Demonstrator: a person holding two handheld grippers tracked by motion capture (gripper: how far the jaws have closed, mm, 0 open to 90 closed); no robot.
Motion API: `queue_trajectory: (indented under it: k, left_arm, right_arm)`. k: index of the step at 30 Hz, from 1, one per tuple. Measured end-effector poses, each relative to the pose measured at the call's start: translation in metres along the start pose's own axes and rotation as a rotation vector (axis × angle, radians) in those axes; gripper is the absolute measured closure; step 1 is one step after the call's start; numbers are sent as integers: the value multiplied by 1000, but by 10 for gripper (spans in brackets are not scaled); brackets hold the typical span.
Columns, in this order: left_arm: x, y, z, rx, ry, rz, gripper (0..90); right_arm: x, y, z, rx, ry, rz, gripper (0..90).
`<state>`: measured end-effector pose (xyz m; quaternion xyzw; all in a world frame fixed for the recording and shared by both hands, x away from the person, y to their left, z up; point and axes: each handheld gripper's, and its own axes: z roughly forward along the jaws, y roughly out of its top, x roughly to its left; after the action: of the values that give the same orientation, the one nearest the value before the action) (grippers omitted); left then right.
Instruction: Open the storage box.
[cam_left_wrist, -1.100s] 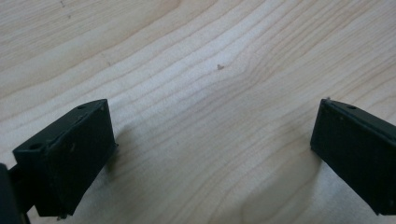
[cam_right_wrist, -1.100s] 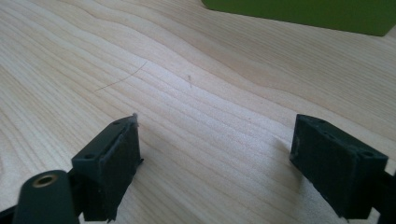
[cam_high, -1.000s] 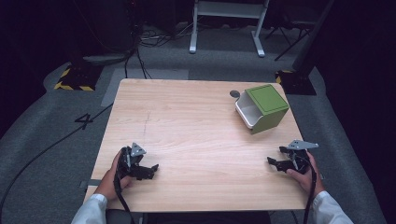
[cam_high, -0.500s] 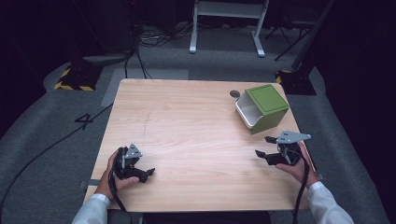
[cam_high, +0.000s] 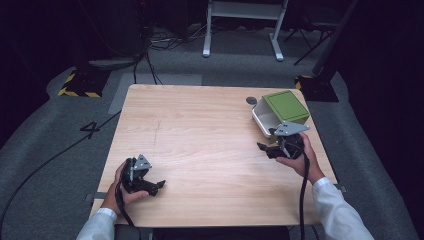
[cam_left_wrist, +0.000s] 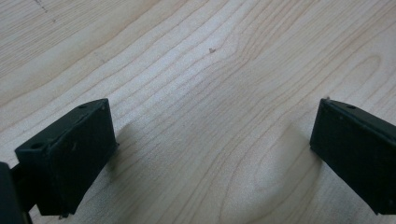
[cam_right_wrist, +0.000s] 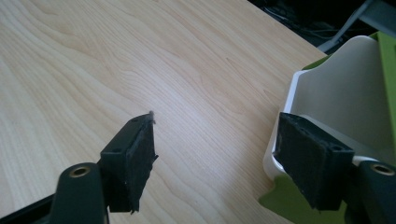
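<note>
A green box with a white inside (cam_high: 281, 111) lies on its side at the table's right, its open mouth facing the left front. My right gripper (cam_high: 265, 149) is held just in front of that mouth, open and empty. In the right gripper view its jaws (cam_right_wrist: 219, 158) stand wide apart, and the right-hand one is at the box's white rim (cam_right_wrist: 345, 93). My left gripper (cam_high: 156, 186) rests near the front left of the table, open. In the left gripper view there is bare wood between its jaws (cam_left_wrist: 210, 149).
The wooden table (cam_high: 200, 130) has a small dark round mark or disc (cam_high: 251, 100) just behind the box. Grey floor with cables, a white stand (cam_high: 240, 30) and hazard-striped bases (cam_high: 77, 90) lie beyond the table.
My right gripper has moved away from the front right edge, forward and slightly left, up to the box's mouth. The left gripper has barely shifted.
</note>
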<state>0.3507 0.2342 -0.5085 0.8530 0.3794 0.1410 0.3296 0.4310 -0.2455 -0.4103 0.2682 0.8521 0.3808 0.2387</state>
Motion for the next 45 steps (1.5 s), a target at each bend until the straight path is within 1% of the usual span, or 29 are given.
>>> queue_trajectory:
  k: [2, 4, 5, 6, 9, 10, 11, 12, 13, 14, 15, 16, 17, 20, 22, 24, 25, 26, 32, 35, 36, 37, 38, 39, 40, 41, 42, 44, 45]
  left_arm:
    - [0, 0, 0, 0, 1, 0, 3]
    - [0, 0, 0, 0, 1, 0, 3]
    - [0, 0, 0, 0, 1, 0, 4]
    - [0, 0, 0, 1, 2, 0, 4]
    - [0, 0, 0, 1, 3, -1, 5]
    - [0, 0, 0, 1, 3, -1, 5]
    - [0, 0, 0, 1, 3, -1, 5]
    - [0, 0, 0, 1, 3, -1, 5]
    - [0, 0, 0, 1, 3, -1, 5]
    - [0, 0, 0, 1, 3, 0, 4]
    - [0, 0, 0, 1, 3, 0, 5]
    - [0, 0, 0, 1, 3, -1, 5]
    - [0, 0, 0, 1, 3, -1, 5]
    - [0, 0, 0, 1, 4, -1, 5]
    - [0, 0, 0, 1, 4, -1, 5]
    - [0, 0, 0, 1, 4, -1, 5]
    - [0, 0, 0, 1, 4, -1, 5]
    - [0, 0, 0, 1, 4, -1, 5]
    - [0, 0, 0, 1, 4, -1, 5]
    - [0, 0, 0, 1, 4, -1, 5]
    - [0, 0, 0, 1, 4, -1, 5]
    - [0, 0, 0, 1, 4, -1, 5]
    - [0, 0, 0, 1, 4, -1, 5]
    - [0, 0, 0, 1, 4, -1, 5]
    - [0, 0, 0, 1, 4, 0, 5]
    - [0, 0, 0, 1, 5, -1, 5]
    - [0, 0, 0, 1, 4, -1, 5]
    - [0, 0, 0, 1, 4, 0, 5]
    - [0, 0, 0, 1, 4, 0, 5]
  right_arm:
    - [-1, 3, 7, 18, -1, 3, 280]
    - [0, 7, 13, 37, -20, -10, 272]
    - [0, 7, 13, 37, -20, -10, 272]
    - [0, 10, 19, 52, -16, -9, 264]
    - [-2, 12, 24, 69, -15, 5, 261]
    - [-3, 13, 31, 92, -30, 11, 253]
    - [-3, 13, 33, 102, -38, 12, 252]
    - [-3, 13, 36, 114, -56, 12, 251]
    - [-3, 13, 36, 114, -56, 12, 251]
    - [-4, 13, 39, 124, -69, 15, 251]
    - [-7, 12, 44, 140, -74, 33, 250]
    - [-7, 12, 44, 140, -74, 33, 250]
    - [-8, 11, 48, 152, -85, 49, 250]
    - [-10, 9, 54, 179, -96, 50, 250]
    - [-11, 8, 56, 180, -103, 67, 251]
    - [-12, 8, 57, 181, -103, 71, 251]
    - [-13, 8, 58, 186, -113, 70, 251]
    - [-14, 6, 60, 189, -113, 78, 275]
    - [-13, 6, 63, 194, -100, 82, 266]
    - [-13, 6, 64, 184, -91, 93, 269]
    - [-13, 6, 64, 177, -77, 102, 295]
    - [-13, 5, 66, 187, -46, 119, 334]
    - [-13, 5, 69, 204, -55, 115, 374]
    - [-13, 5, 69, 204, -55, 115, 374]
    - [-11, 5, 70, 217, -81, 108, 370]
    - [-10, 6, 69, 195, -91, 110, 302]
    - [-9, 8, 67, 166, -104, 116, 312]
    - [-10, 9, 65, 159, -131, 107, 302]
    - [-12, 11, 66, 185, -179, 94, 287]
